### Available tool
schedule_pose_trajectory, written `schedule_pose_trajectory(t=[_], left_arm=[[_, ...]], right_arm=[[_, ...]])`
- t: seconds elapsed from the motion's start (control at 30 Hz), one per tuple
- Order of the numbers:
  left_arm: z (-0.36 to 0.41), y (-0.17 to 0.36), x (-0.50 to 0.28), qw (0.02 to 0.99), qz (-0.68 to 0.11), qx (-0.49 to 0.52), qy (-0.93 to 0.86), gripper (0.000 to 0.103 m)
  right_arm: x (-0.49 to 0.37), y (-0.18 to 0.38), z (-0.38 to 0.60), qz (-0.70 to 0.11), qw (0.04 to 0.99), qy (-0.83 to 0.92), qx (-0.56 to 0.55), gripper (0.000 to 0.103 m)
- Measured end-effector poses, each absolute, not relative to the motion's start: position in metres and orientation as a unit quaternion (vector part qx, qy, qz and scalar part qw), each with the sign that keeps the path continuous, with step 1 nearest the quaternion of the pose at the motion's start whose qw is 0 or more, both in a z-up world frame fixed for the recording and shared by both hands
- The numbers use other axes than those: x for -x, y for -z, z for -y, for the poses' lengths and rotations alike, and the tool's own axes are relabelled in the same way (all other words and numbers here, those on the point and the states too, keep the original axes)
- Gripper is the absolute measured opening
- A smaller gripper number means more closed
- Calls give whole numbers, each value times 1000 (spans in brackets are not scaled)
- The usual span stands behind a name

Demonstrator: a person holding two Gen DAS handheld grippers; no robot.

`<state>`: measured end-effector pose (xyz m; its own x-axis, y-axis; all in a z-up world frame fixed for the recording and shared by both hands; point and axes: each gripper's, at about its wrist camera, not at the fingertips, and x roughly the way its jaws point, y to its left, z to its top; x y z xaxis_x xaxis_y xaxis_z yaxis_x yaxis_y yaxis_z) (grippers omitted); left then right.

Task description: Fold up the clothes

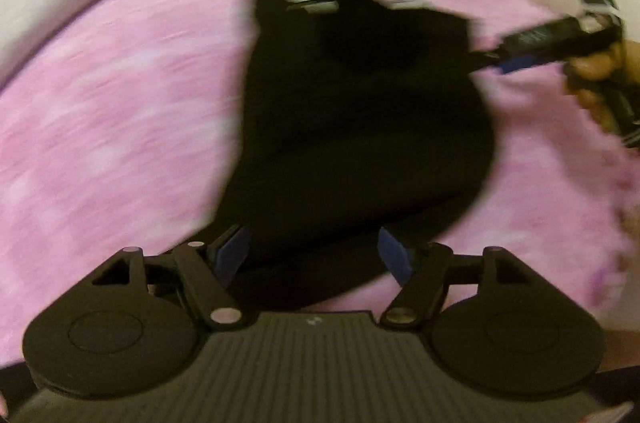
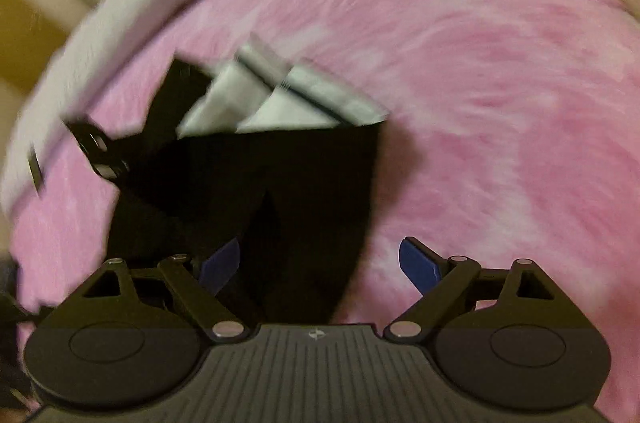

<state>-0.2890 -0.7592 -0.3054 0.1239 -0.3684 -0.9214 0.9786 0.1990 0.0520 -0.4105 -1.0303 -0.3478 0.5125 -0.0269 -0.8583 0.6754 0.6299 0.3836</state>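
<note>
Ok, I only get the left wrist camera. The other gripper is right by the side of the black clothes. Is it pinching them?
Observer: No. The right wrist view shows the right gripper wide open, pinching nothing.
Operator: What is it over, then?
Observer: One side is over the black garment, the other over bare pink blanket.
Operator: And the pale bits behind the black clothes?
Observer: That view shows more of them. They look like pale folded cloths, and the black garment covers their near edge. It is too blurry to tell more.
</note>
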Motion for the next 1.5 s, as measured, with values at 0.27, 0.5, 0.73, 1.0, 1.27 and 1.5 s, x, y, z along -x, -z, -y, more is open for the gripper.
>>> schedule_pose_trajectory(t=[0.27,0.5,0.73,1.0,1.27,1.5], left_arm=[[656,299,202,701,-407,-409,420,85],[570,295,117,704,-385,-443,400,92],[484,290,31,706,-363,-475,380,92],[479,369,-53,531,-282,-558,573,84],[478,396,-75,425,-329,-552,637,10],[423,278,-43,506,-305,-475,652,2]], right_arm=[[412,352,1060,-425,772,277,-383,17],[439,335,1059,-450,739,337,-372,13],[417,294,981,-456,719,439,-288,52],[322,282,814,-477,760,396,-197,70],[256,291,731,-517,779,315,-164,70],[227,277,695,-545,815,197,19,76]])
